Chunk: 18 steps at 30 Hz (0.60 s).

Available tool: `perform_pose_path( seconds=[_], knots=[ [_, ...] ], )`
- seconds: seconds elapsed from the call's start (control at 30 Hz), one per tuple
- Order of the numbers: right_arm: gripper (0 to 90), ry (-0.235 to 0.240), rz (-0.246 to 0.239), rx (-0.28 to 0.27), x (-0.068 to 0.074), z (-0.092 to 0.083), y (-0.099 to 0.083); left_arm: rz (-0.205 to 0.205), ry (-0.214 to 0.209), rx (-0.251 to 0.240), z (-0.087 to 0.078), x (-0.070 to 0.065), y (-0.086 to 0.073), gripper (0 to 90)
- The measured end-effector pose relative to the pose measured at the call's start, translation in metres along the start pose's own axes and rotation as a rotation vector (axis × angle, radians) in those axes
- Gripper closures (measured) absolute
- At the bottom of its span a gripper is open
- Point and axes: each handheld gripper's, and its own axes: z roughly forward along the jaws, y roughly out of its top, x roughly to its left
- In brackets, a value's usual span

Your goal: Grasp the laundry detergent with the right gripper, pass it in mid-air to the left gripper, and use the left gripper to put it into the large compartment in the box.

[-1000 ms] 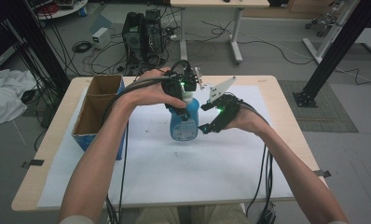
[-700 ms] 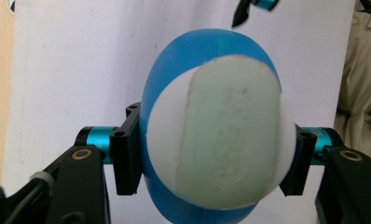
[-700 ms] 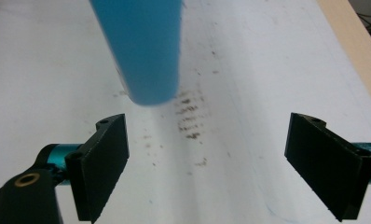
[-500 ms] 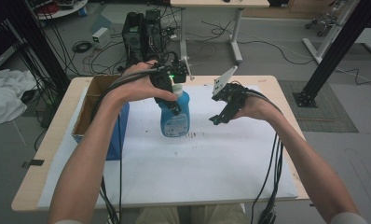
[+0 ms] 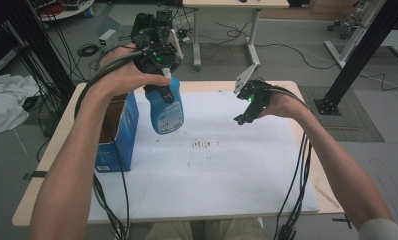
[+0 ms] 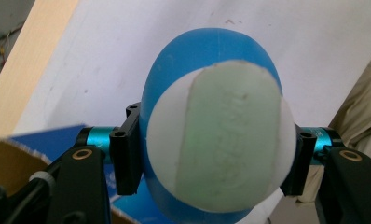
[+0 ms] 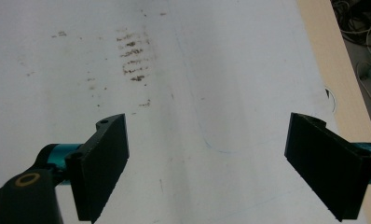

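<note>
Lifted off the sheet (image 5: 212,175), blue bottle (image 5: 166,107) now hangs beside box (image 5: 118,131).

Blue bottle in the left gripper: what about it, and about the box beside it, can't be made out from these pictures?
- Blue bottle label, high view: print too small to read.
- Bottle neck, high view: covered by the left gripper and hand.
- Bottle body, left gripper view: hidden behind its own pale cap, whose embossing is blurred.
- Cardboard box inside, high view: blocked by the left forearm.

Probably lab: floor cables (image 5: 267,42), equipment (image 5: 149,25)
</note>
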Motion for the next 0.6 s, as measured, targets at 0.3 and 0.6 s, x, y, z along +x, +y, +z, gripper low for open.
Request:
perform_pose_path(
  seconds=[0.3,0.6],
  knots=[
    [12.8,-0.027,0.018,0.007,-0.01,-0.005,-0.003,-0.178,0.061,0.022,-0.034,0.026,-0.024,37.9],
    [12.8,-0.034,0.035,0.027,-0.018,-0.003,-0.007,-0.26,0.08,0.001,-0.054,0.044,-0.05,37.9]
  ],
)
